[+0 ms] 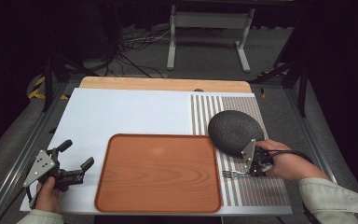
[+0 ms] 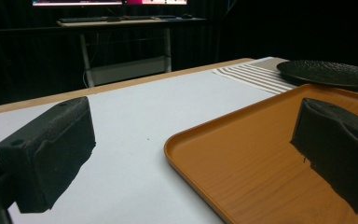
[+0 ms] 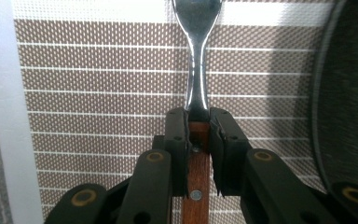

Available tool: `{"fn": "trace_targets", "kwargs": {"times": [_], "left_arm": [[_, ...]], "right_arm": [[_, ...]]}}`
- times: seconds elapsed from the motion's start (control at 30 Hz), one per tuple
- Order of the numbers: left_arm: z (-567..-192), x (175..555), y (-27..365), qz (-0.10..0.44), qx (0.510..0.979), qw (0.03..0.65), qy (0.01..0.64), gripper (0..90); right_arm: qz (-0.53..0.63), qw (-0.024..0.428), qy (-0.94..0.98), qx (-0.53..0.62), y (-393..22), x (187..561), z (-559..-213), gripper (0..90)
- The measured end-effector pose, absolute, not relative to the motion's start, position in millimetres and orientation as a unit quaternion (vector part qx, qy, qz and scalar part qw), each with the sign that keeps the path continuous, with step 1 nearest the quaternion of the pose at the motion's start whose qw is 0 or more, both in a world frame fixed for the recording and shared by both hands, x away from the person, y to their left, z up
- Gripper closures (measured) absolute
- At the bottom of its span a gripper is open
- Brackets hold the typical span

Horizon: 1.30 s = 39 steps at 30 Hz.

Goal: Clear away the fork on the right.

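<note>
Wood-grained and orange-brown, a rectangular tray (image 1: 158, 172) is seen lying empty on the white tabletop (image 1: 121, 112), toward the near edge. To its right a striped woven placemat (image 1: 261, 186) is spread, and a dark, rough-textured round plate (image 1: 235, 131) is set on the far part of that mat, its near-left rim just beside the tray's far right corner.

A fork (image 1: 235, 174) with a wooden handle is clamped between the jaws of the right gripper (image 1: 257, 169), which is held by the person's right hand (image 1: 286, 164) over the near part of the placemat. In the right gripper view the jaws are pressed against both sides of the handle where wood meets metal, and the tines (image 3: 198, 9) are pointed away from the gripper, toward the tray in the high view. Whether the fork is touching the mat cannot be told.

At the tray's left, the left gripper (image 1: 77, 161) is held low over the white surface by the left hand (image 1: 49, 196), its jaws spread wide apart with nothing between them. In the left gripper view one jaw is seen above the tray's surface.
</note>
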<state>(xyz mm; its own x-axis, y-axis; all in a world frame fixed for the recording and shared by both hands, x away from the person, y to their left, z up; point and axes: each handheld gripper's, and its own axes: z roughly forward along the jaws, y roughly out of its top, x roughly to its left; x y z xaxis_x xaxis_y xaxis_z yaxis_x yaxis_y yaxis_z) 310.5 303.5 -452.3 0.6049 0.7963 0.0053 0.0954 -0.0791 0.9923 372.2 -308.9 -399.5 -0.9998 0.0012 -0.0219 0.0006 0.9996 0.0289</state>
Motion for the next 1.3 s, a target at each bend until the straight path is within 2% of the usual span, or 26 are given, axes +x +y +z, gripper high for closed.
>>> {"fn": "trace_targets", "kwargs": {"times": [0.73, 1.3], "left_arm": [[-452.0, 310.4, 303.2, 0.297, 0.673, 0.592, 0.331, 0.2], [-452.1, 310.5, 303.6, 0.296, 0.673, 0.592, 0.331, 0.2]], "right_arm": [[0.059, 0.059, 0.996, 0.028, -302.1, 367.4, -354.7, 78.3], [0.093, 0.078, 0.992, 0.033, -267.2, 369.6, -332.7, 78.4]]}}
